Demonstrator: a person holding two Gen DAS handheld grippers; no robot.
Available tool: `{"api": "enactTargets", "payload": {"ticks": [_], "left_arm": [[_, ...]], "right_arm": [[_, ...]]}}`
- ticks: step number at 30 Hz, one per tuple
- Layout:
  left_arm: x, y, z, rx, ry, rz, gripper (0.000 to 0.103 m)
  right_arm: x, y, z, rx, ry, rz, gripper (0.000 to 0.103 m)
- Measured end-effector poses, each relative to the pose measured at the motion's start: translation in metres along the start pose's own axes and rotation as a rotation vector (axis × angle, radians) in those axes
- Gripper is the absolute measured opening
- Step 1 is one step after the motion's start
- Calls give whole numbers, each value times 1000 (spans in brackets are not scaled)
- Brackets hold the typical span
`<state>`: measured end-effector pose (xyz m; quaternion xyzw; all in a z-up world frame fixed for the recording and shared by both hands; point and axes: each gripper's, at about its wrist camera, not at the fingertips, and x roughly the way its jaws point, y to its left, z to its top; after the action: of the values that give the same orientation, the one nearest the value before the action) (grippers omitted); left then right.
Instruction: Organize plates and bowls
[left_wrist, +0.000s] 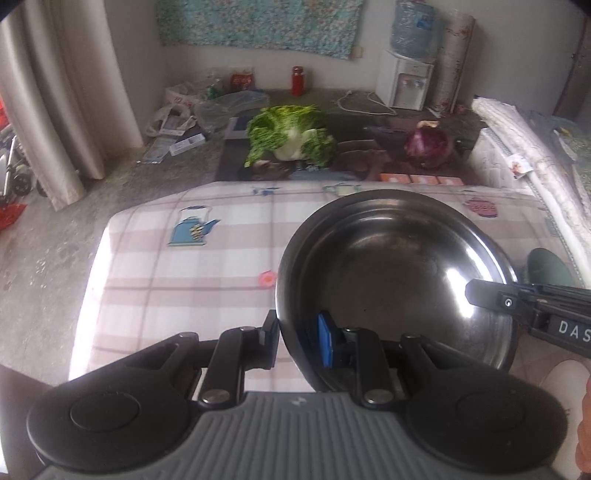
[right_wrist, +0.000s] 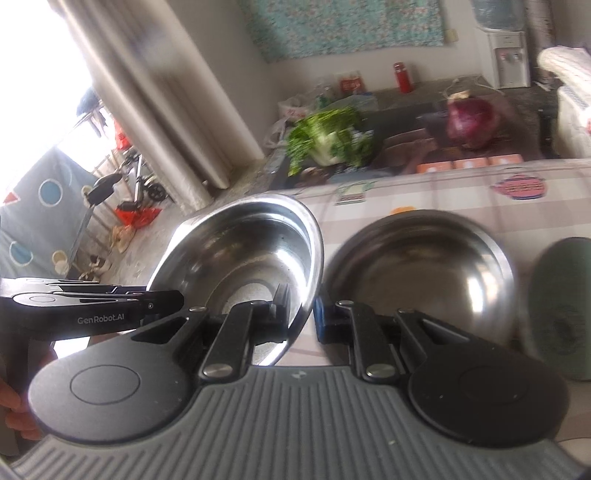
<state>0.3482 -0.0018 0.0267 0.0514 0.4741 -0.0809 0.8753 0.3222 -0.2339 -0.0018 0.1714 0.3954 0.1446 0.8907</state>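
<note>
Both jaws clamped on one rim: left gripper (left_wrist: 297, 341) and right gripper (right_wrist: 301, 314) on the steel bowl (right_wrist: 240, 251), lifted. Just beyond the right jaws: second steel dish (right_wrist: 421, 273) and green plate (right_wrist: 561, 306) on surface (left_wrist: 177, 266), unstacked. Stacking outstanding.

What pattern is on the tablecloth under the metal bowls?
Pink and white plaid with cartoon teapots on the tablecloth; clearest in the left wrist view.
</note>
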Motion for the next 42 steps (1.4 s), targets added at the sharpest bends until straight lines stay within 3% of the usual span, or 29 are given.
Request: {"api": "enactTargets", "payload": {"ticks": [12, 29, 33, 42], "left_arm": [[43, -64, 19, 47, 39, -49, 23], [67, -82, 16, 73, 72, -69, 24], [59, -82, 12, 82, 50, -77, 26], [22, -83, 2, 123, -38, -73, 47]], "right_arm": [[-15, -76, 0, 96, -10, -80, 12], [7, -103, -5, 98, -4, -148, 15], [5, -101, -4, 94, -2, -144, 22], [-3, -89, -5, 83, -23, -124, 51]]}}
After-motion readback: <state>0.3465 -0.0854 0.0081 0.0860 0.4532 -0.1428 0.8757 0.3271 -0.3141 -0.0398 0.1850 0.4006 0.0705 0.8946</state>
